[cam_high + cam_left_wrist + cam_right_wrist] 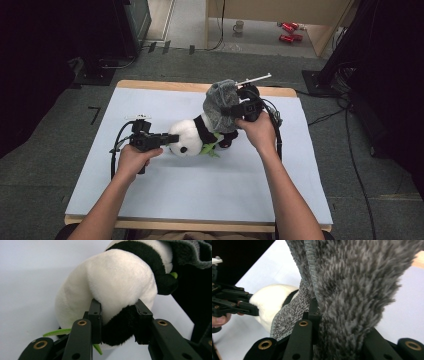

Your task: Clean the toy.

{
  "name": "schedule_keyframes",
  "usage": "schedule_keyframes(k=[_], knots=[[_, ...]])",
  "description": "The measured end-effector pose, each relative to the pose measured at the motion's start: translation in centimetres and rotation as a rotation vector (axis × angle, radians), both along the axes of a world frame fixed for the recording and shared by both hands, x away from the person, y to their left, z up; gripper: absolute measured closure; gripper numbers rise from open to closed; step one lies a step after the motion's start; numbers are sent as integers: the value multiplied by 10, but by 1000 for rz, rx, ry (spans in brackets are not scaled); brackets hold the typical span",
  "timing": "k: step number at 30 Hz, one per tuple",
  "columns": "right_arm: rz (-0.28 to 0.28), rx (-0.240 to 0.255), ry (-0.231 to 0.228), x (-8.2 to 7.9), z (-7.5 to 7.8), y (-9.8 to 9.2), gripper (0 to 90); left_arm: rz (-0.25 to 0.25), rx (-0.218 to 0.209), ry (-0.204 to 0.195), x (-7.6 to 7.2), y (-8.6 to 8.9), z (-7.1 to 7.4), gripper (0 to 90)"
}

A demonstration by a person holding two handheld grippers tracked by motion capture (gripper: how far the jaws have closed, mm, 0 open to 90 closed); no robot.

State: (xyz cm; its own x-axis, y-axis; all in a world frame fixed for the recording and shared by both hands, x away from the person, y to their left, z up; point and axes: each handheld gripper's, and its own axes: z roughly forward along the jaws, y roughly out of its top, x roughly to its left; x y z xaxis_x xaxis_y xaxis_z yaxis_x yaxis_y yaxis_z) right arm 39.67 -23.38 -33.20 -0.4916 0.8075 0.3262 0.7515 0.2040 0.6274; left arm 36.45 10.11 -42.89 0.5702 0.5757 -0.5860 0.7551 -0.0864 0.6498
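1. The table (150, 195), topped with a pale blue-white sheet and edged in light wood, is standing on grey carpet, with the person's two forearms coming in from its near edge.

2. A stuffed panda (192, 137) is lying on its side near the middle of the table, its white head pointing toward the person's left and its black-and-white body running toward the right; green fabric leaves (211, 148) are poking out beneath it on the near side.

3. A grey fuzzy cloth (220, 105) is hanging bunched above the panda's rear end, lifted off the table and draping down onto the toy's back.

4. The right tool (235, 111) is clamping that grey cloth; in the right gripper view the cloth (352, 290) is sitting pinched between the black jaws, with the panda's white body (269, 302) showing behind its hem.

5. The left tool (165, 138) is gripping the panda at the head; in the left gripper view its jaws are pressing into the plush from both sides, squeezing a black patch of fur on the stuffed panda (112, 282), with a green leaf (56, 333) lying just below.

6. Beyond the table, on the floor by a wooden partition, a mug (239, 26) and some red packets (289, 31) are lying well apart from the work.
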Motion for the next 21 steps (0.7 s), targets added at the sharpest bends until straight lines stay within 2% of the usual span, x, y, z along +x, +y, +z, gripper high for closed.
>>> schedule_keyframes(k=[4, 8, 10, 13, 14, 16, 19, 21], knots=[[8, 55, 10, -2, 4, -4, 784, -31, -44, 52, 0, 4, 6, 692], [32, 70, 4, -7, 11, -3, 787, -68, -47, 88, -1, 6, 9, 694], [45, 81, -6, -11, 15, -1, 789, -71, -34, 89, -1, 6, 10, 694], [75, 93, -11, -17, 17, 4, 789, -48, 13, 58, -2, 2, 8, 685], [87, 96, -6, -19, 16, 7, 789, -45, 11, 34, -2, 1, 7, 681], [114, 90, 7, -21, 11, 14, 789, -40, 26, 4, -2, 0, 7, 673], [122, 39, 22, -21, -3, 23, 789, -23, 54, -66, -4, -1, 5, 628], [114, 50, 22, -20, -10, 24, 789, -12, 51, -90, -4, 0, 5, 573]])
